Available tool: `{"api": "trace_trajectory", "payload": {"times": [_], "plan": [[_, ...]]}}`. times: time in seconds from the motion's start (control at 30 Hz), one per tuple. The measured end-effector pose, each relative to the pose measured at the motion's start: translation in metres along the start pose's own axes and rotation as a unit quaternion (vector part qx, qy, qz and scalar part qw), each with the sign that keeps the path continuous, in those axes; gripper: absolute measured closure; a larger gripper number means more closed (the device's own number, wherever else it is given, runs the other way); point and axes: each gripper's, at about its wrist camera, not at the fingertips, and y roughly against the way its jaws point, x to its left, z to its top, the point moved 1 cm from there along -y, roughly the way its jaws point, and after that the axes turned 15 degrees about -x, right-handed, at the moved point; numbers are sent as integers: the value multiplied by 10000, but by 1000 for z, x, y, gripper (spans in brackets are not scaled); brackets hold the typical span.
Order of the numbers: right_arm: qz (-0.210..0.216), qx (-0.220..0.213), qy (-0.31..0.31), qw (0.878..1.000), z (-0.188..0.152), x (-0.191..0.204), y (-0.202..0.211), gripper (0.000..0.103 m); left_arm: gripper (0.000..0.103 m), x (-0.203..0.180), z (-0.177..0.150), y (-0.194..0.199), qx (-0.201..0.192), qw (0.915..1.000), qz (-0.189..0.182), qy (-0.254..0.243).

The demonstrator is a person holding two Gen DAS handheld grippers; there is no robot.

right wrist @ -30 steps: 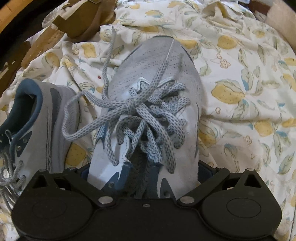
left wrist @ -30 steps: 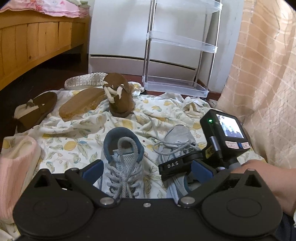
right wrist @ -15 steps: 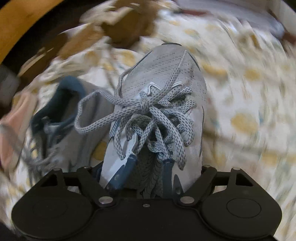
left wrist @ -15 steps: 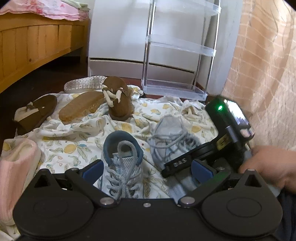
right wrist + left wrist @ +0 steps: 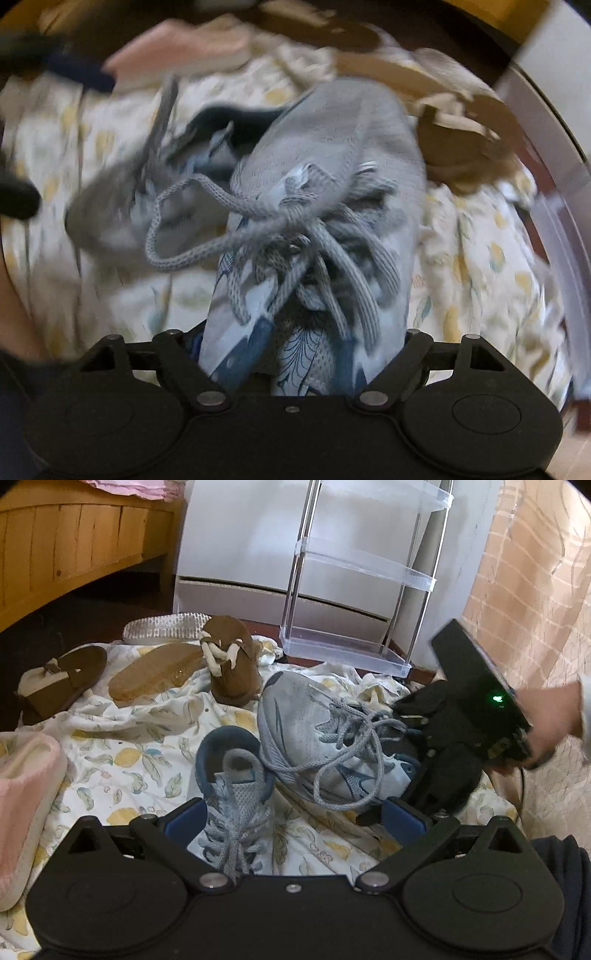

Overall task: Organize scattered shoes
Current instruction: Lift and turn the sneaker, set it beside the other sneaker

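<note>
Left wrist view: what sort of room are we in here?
Most likely a bedroom. A wooden bed frame stands at the left, a white cabinet and a clear plastic shelf rack stand behind, and shoes lie on a lemon-print sheet spread over the floor.

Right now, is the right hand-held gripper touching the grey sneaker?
Touching. The right wrist view shows the right hand-held gripper clamped on the grey sneaker.

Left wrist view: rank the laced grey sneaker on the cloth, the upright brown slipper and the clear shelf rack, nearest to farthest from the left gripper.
1. Grey sneaker, between the left gripper's fingers.
2. Brown slipper, mid-cloth, left of centre.
3. Shelf rack, at the back wall.
</note>
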Motion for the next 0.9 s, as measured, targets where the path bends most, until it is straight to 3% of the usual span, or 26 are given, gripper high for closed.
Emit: {"api": "trace_trajectory", "payload": {"times": [0.17,0.23,0.43,0.63,0.8,0.9], "plan": [[294,452,507,9973,-5,-13,-1,19,1,1,-4,-4,81,9999,0,62],[454,645,1042,9914,-9,-10,7,19,1,2,-4,-4,73,9999,-34,77],[904,1207,2581,9543,-17,9,15,19,1,-1,-5,-6,101,9999,-56,28],[1257,1310,3575,9161,-27,34,-11,19,1,-1,-7,-9,183,9998,0,-8],[1147,1350,3826,9068,-43,40,-32,19,1,0,-8,-11,221,9998,19,-28],[1074,1223,3879,9072,-49,39,-33,18,1,0,-9,-13,245,9997,35,-9]]}}
